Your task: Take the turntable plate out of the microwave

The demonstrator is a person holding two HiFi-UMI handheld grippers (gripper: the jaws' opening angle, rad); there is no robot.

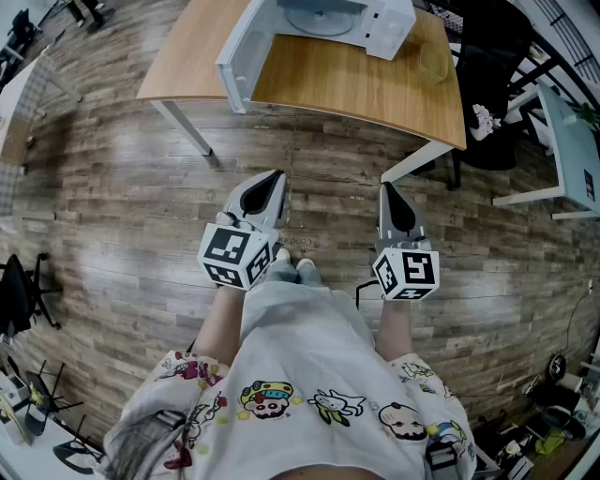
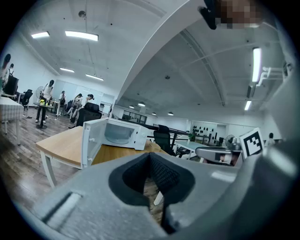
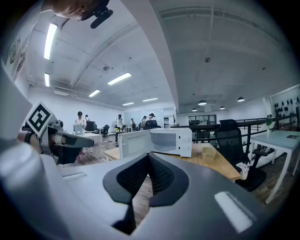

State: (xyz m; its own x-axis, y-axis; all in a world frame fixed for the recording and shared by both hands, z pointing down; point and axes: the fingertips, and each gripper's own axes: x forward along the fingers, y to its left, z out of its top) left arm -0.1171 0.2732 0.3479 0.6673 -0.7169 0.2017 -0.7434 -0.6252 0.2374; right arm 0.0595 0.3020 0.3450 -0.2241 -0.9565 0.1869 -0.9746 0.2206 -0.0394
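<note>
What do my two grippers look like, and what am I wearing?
Both the left gripper and right gripper are grey tapered shells with black ribbed pads. Each carries a white cube with black square markers. A black cable hangs by the right one. The person wears a white cartoon-print shirt.

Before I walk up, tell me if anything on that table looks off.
Nothing stands out. The microwave sits on the table, its door swung wide open, and the turntable plate lies flat inside.
</note>
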